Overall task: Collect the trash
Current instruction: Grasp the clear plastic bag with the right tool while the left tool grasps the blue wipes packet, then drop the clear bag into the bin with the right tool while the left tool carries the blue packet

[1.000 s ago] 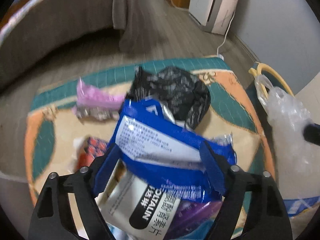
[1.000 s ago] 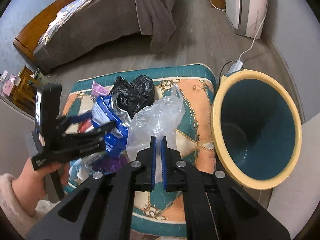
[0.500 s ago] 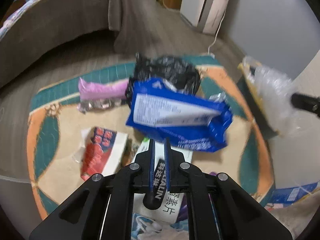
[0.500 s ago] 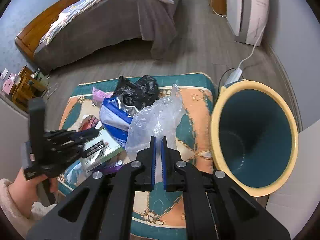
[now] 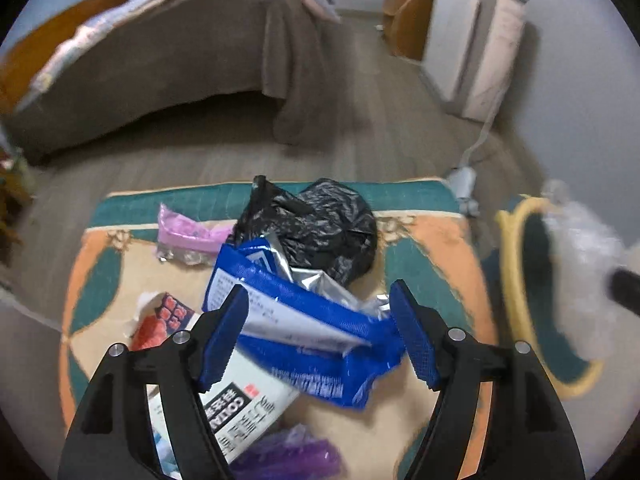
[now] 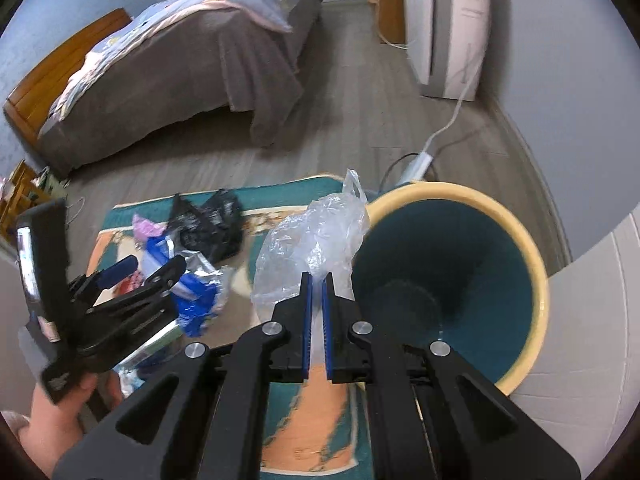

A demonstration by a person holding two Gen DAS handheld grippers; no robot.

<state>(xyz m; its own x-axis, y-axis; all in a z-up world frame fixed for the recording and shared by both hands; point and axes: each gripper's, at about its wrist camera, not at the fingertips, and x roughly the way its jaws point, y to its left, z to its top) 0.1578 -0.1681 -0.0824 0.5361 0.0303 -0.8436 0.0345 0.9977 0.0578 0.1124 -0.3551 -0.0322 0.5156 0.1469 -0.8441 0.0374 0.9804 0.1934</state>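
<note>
My left gripper (image 5: 320, 336) is open above a blue snack wrapper (image 5: 304, 332) that lies on a patterned rug (image 5: 432, 248); the fingers stand on either side of it, apart from it. Around it lie a black plastic bag (image 5: 320, 228), a pink wrapper (image 5: 188, 236), a red-and-white box (image 5: 160, 320), a white packet with black lettering (image 5: 240, 412) and a purple wrapper (image 5: 288, 456). My right gripper (image 6: 316, 292) is shut on a clear plastic bag (image 6: 312, 244), held beside the rim of a yellow bin with a teal inside (image 6: 532, 264). The left gripper also shows in the right wrist view (image 6: 148, 272).
A bed with a brown cover (image 6: 180, 72) stands beyond the rug. A white appliance (image 6: 448, 28) stands by the far wall, its cable and plug (image 6: 420, 164) on the wooden floor near the bin. A white surface (image 6: 580, 360) borders the bin on the right.
My left gripper went from open to shut and is open again over the blue wrapper. My right gripper has carried the clear bag closer to the bin's rim.
</note>
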